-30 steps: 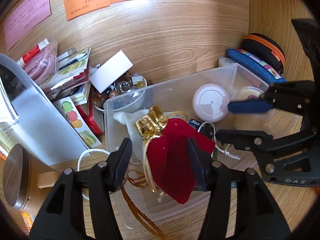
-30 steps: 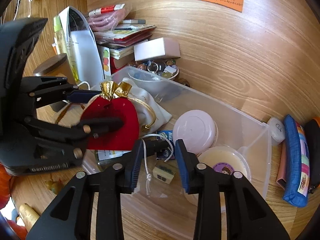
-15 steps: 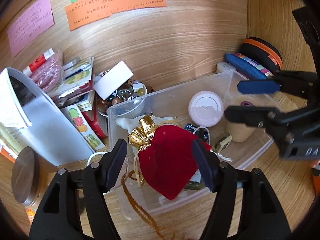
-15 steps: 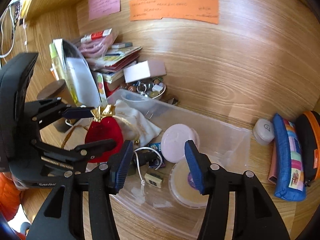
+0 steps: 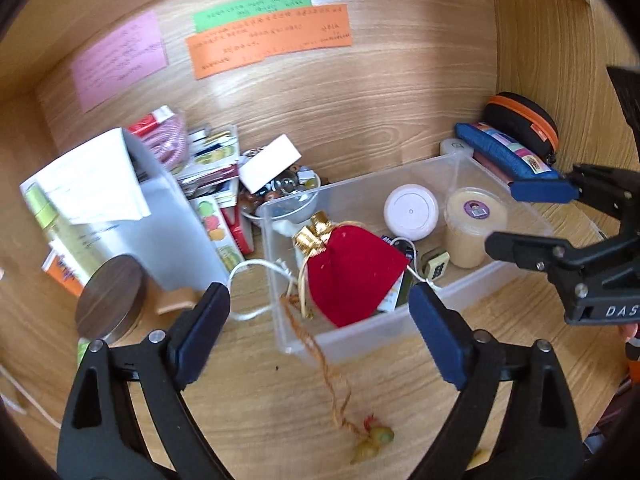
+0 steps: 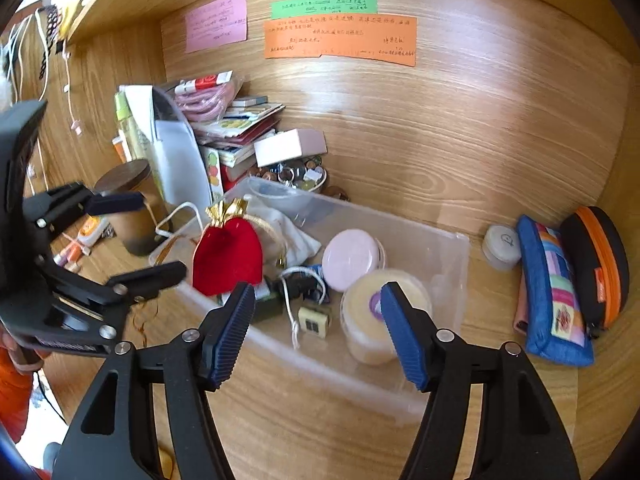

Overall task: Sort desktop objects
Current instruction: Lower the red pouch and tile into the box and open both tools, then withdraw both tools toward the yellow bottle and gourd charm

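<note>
Both opening tools hover near the red pouch (image 5: 352, 274), gripping nothing.

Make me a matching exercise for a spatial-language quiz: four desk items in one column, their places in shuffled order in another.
Items:
1 red pouch
2 cream tub
3 blue pencil case
4 white box

Places:
A on the bowl of trinkets
B bin's left end
C outside the bin, right
D bin's right end

Pairs: 1-B, 2-D, 3-C, 4-A
</note>
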Available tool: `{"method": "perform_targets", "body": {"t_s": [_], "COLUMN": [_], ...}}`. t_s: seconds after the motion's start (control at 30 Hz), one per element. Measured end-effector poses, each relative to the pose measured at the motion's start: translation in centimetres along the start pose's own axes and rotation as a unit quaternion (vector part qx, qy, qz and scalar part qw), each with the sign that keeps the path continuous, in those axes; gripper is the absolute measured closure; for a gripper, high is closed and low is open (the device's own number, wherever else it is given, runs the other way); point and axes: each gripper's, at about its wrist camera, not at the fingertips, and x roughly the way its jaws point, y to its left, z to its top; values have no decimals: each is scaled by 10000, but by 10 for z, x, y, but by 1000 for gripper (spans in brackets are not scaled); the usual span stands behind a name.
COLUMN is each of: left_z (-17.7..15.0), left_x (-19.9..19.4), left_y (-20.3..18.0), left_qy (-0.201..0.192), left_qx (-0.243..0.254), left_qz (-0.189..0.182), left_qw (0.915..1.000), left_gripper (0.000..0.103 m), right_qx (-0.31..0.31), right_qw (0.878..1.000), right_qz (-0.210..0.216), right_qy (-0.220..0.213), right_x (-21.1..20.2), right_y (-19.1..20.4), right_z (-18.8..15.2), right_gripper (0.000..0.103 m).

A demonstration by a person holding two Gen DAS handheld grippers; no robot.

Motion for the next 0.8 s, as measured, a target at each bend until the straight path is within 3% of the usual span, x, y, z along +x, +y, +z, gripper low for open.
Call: {"method": "perform_targets", "body": {"t_s": [0.5, 0.8], "left_z": [-75, -117], "left_x": [-45, -59], "left_y": [-16, -50], "left_qy": [184, 434], "left_qx": [-294, -293], "left_qz": [232, -219], "left_qw": [9991, 9984], "left_gripper": [8, 8], "right_qx": [43, 254], "right_qw": [9999, 9994], "right_qz": [-134, -117], "right_qy": [69, 184], "right_x": [-35, -45], "right_y": [28, 36], "right_z": [-63, -99], "right_gripper": [35, 35]}}
